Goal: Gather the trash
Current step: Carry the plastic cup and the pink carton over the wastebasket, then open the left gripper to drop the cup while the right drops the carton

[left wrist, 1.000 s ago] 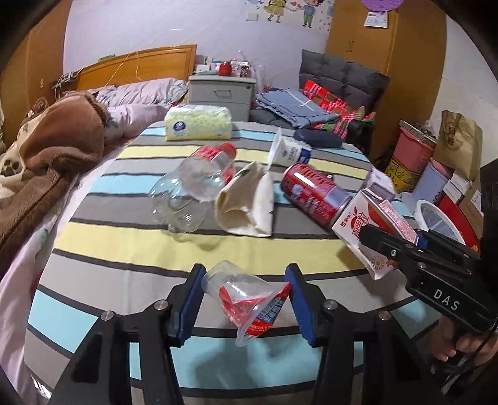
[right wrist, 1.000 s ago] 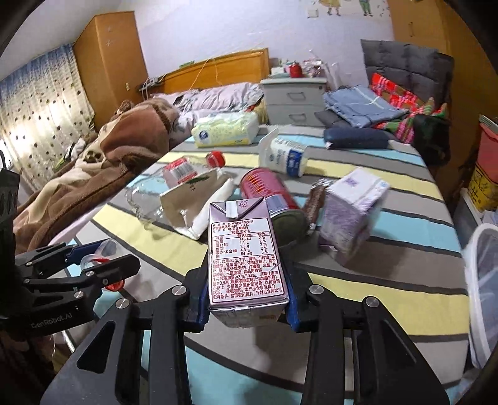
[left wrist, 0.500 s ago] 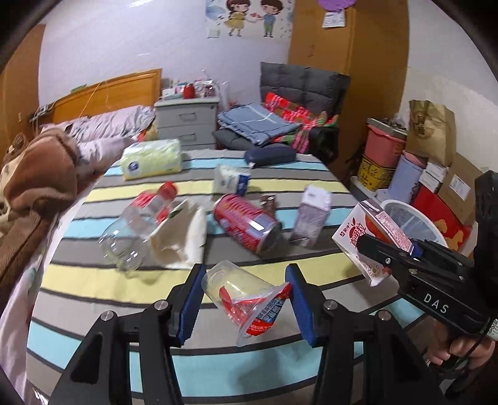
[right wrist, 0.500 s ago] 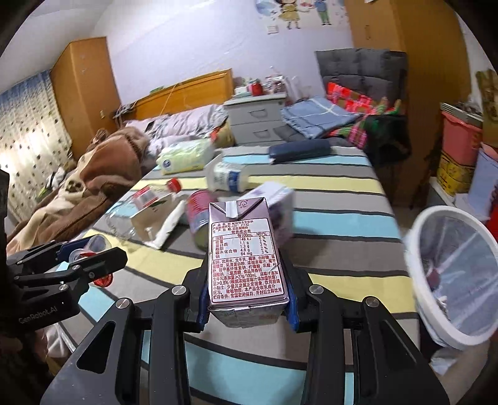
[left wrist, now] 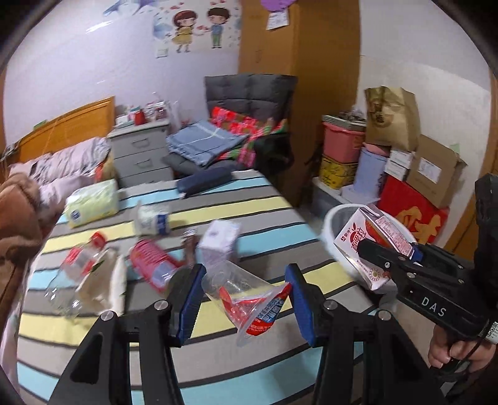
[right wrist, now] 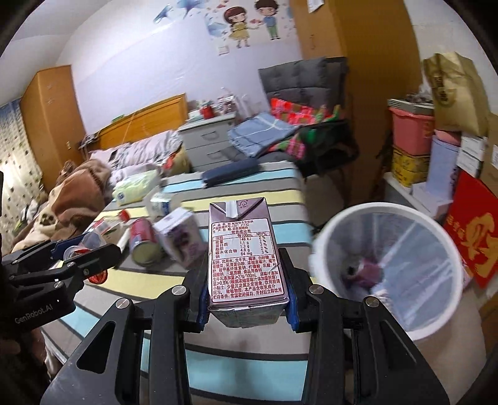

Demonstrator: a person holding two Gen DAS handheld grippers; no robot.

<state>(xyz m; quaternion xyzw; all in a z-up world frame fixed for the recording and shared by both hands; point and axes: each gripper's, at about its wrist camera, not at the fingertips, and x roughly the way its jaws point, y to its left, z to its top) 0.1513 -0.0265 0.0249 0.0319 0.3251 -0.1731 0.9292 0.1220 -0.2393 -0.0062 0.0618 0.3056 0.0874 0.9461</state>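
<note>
Upright milk carton (right wrist: pixel 246 258) and crushed clear plastic cup (left wrist: pixel 246 296), both clamped aloft.

A striped cloth (left wrist: pixel 255 205) in grey, yellow and light blue covers the surface. At its far edge lies a dark blue pouch (left wrist: pixel 204 181), and toward the bed a pack of tissues (left wrist: pixel 93 204) in yellow-green wrap. A brown blanket (right wrist: pixel 77 193) is heaped on the bed, whose wooden headboard (right wrist: pixel 146 120) meets the wall. Beside it stands a grey nightstand (left wrist: pixel 140 152) with small items on top. A dark padded chair (left wrist: pixel 249 93) holds a folded blue cloth (left wrist: pixel 202 140) and a red plaid one. Cartoon stickers (right wrist: pixel 252 20) mark the wall. To the right, a pink bin (left wrist: pixel 342 141), cardboard boxes and a brown paper bag (left wrist: pixel 392 115) are stacked.
</note>
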